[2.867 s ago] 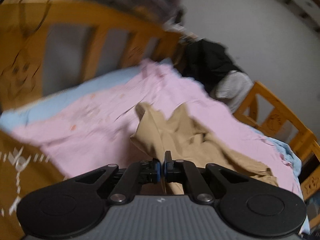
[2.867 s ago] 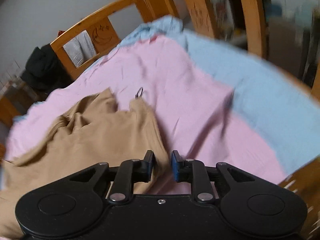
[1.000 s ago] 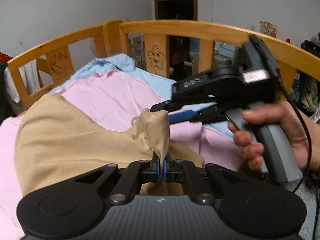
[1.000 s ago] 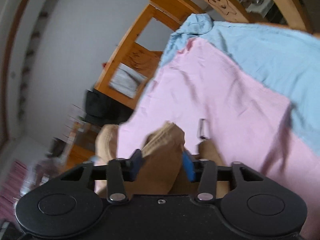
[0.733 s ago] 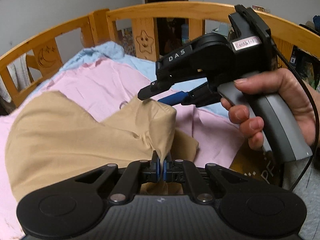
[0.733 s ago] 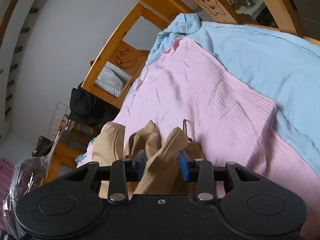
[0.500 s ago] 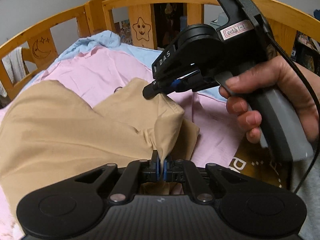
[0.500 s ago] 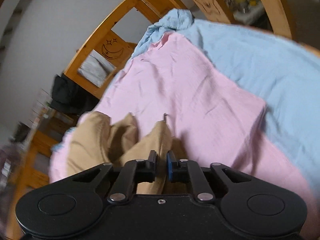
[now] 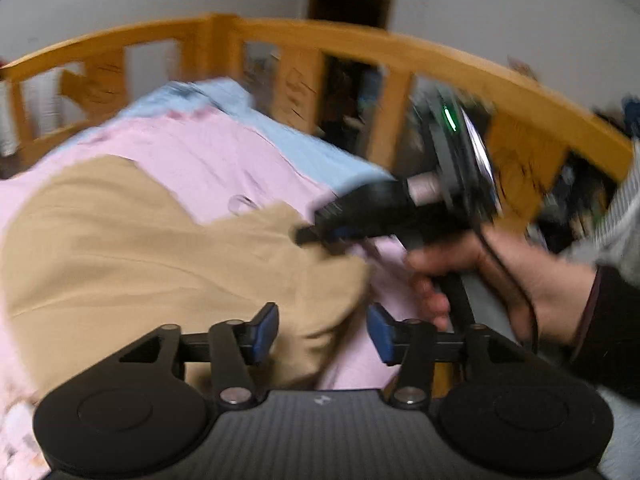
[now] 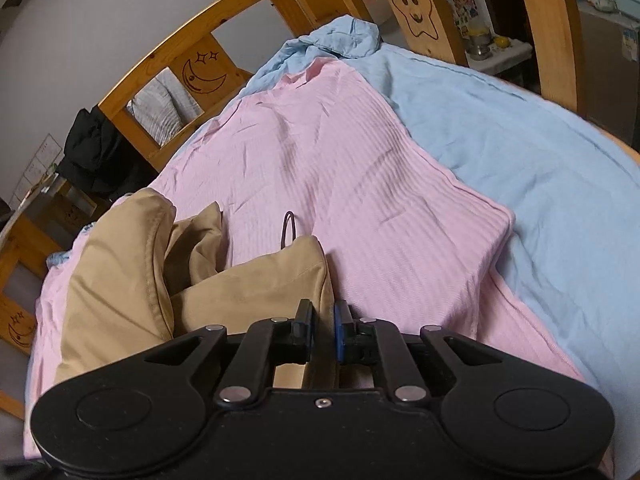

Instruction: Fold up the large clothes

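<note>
A tan garment (image 9: 132, 248) lies on the pink sheet (image 9: 200, 152) of a bed. My left gripper (image 9: 322, 330) is open, its blue pads on either side of the garment's near corner. My right gripper (image 10: 322, 330) is shut on a folded edge of the tan garment (image 10: 248, 280). It also shows in the left wrist view (image 9: 316, 236), blurred, held in a hand, its tip on the cloth. A small dark loop (image 10: 288, 228) sticks out beside the fold.
A blue sheet (image 10: 540, 168) lies under the pink sheet (image 10: 340, 168). A wooden bed rail (image 9: 360, 40) with star and moon cutouts (image 10: 414, 8) runs round the bed. Dark clothes (image 10: 96, 148) hang beyond the rail at the left.
My left gripper has opened and let go of the tan garment. My right gripper has closed on the garment's edge and dropped lower toward the bed.
</note>
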Demonstrator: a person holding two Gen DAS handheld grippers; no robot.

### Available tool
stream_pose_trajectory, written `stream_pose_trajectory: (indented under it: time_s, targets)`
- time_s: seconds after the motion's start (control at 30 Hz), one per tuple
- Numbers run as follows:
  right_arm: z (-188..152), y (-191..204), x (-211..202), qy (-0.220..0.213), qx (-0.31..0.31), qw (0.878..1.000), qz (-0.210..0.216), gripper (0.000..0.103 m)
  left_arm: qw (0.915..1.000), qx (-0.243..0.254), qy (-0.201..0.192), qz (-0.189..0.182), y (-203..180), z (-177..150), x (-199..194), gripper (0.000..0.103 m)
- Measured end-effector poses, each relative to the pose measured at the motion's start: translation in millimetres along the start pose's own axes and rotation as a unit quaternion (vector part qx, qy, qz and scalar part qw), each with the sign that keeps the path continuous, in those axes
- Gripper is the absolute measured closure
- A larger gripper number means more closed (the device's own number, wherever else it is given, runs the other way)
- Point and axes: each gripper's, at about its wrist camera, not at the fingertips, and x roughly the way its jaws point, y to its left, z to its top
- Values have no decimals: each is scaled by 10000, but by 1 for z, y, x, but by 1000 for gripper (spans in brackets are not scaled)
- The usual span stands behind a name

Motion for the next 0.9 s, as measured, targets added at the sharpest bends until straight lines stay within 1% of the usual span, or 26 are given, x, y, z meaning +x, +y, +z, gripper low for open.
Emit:
stream_pose_trajectory:
  time_s: [0.03, 0.07, 0.1, 0.13, 0.17, 0.2, 0.23, 0.27, 0.3, 0.33, 0.37, 0.4, 0.47, 0.5, 0.53, 0.57, 0.63, 0.67, 0.7, 0.73, 0.77, 0.8, 0.9]
  targets:
    - [0, 1, -1, -15, -54, 10000, -27, 88, 9995, -213, -163, 152, 8, 0, -14, 37]
    - [0, 3, -4, -76, -119, 9999, -97, 82, 9981, -411, -300, 337, 15, 0, -25, 31]
    - [1, 6, -8, -166, -174, 9995, -182, 76, 9957, -605, -402, 578, 23, 0, -35, 28]
    - [2, 9, -14, -309, -269, 9988, -277, 75, 9923, -790, -434, 852, 33, -1, -41, 26]
    - [3, 12, -20, -456, -359, 9978, -330, 70, 9878, -970, -410, 1150, 43, -3, -45, 24]
    - [4, 16, -26, -628, -464, 9964, -333, 61, 9830, -1112, -374, 1410, 53, -5, -48, 23]
    - [7, 20, -32, -766, -547, 9952, -265, 58, 9788, -1214, -331, 1614, 64, -9, -49, 22]
    - [10, 26, -37, -887, -636, 9939, -137, 53, 9758, -1305, -265, 1735, 74, -12, -48, 22]
    - [14, 33, -39, -940, -736, 9928, 79, 46, 9733, -1418, -178, 1795, 84, -15, -45, 22]
    - [20, 43, -36, -902, -840, 9918, 343, 41, 9726, -1489, -138, 1778, 92, -17, -41, 22]
    - [26, 52, -30, -795, -944, 9907, 575, 34, 9726, -1563, -89, 1719, 99, -19, -36, 23]
    - [34, 66, -18, -562, -1070, 9888, 880, 30, 9727, -1650, -48, 1628, 106, -22, -32, 23]
    - [50, 90, 12, -40, -1144, 9832, 1422, 27, 9727, -1798, -12, 1466, 112, -24, -26, 24]
    - [58, 102, 30, 157, -1085, 9817, 1557, 27, 9733, -1823, -10, 1397, 113, -25, -25, 26]
    - [65, 111, 45, 304, -1029, 9812, 1606, 28, 9736, -1847, 14, 1339, 115, -26, -23, 27]
    - [72, 119, 64, 474, -992, 9798, 1673, 31, 9734, -1876, 35, 1317, 117, -27, -19, 27]
    - [82, 126, 89, 824, -870, 9761, 1813, 56, 9728, -1918, 42, 1296, 119, -30, -14, 29]
    - [84, 129, 99, 999, -821, 9739, 1864, 84, 9726, -1937, 56, 1284, 119, -32, -11, 30]
    - [85, 134, 102, 1077, -949, 9728, 1820, 92, 9732, -1902, 55, 1288, 118, -32, -8, 30]
    - [84, 138, 100, 1027, -1202, 9724, 1715, 94, 9743, -1823, 62, 1320, 115, -32, -7, 31]
    - [82, 143, 95, 871, -1593, 9713, 1538, 96, 9753, -1742, 87, 1358, 113, -33, -5, 31]
    - [79, 143, 91, 768, -1838, 9697, 1413, 98, 9762, -1647, 105, 1406, 109, -34, -3, 31]
    - [64, 145, 90, 615, -2221, 9688, 910, 100, 9782, -1389, 92, 1539, 98, -37, 5, 31]
